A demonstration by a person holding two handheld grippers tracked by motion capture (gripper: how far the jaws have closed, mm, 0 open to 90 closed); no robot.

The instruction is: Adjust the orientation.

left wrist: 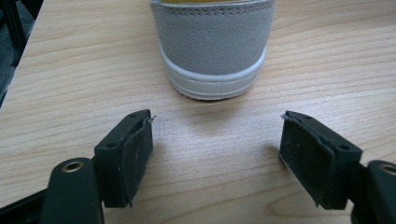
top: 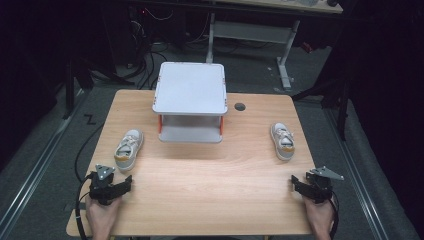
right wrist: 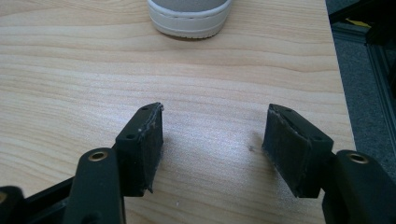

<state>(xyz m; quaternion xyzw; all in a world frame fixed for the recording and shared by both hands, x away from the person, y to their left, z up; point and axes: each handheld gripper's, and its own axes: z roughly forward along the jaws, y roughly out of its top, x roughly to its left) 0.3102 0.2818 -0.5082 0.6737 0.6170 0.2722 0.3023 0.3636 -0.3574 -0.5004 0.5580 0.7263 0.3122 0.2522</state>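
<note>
Two small grey-and-white shoes lie on the wooden table (top: 200, 170). The left shoe (top: 129, 148) points away, its heel (left wrist: 212, 46) just ahead of my left gripper (left wrist: 217, 116). That gripper (top: 111, 186) rests near the table's front left corner, open with nothing between its pads. The right shoe (top: 283, 140) lies near the right edge, with its heel (right wrist: 189, 16) a little farther ahead of my right gripper (right wrist: 215, 109). At the front right corner, the right gripper (top: 307, 186) stands open and empty too.
A white two-level shelf (top: 190, 100) with orange posts stands at the back middle of the table. A round cable hole (top: 240, 106) sits to its right. Beyond the table are a desk frame (top: 250, 35) and cables on the floor.
</note>
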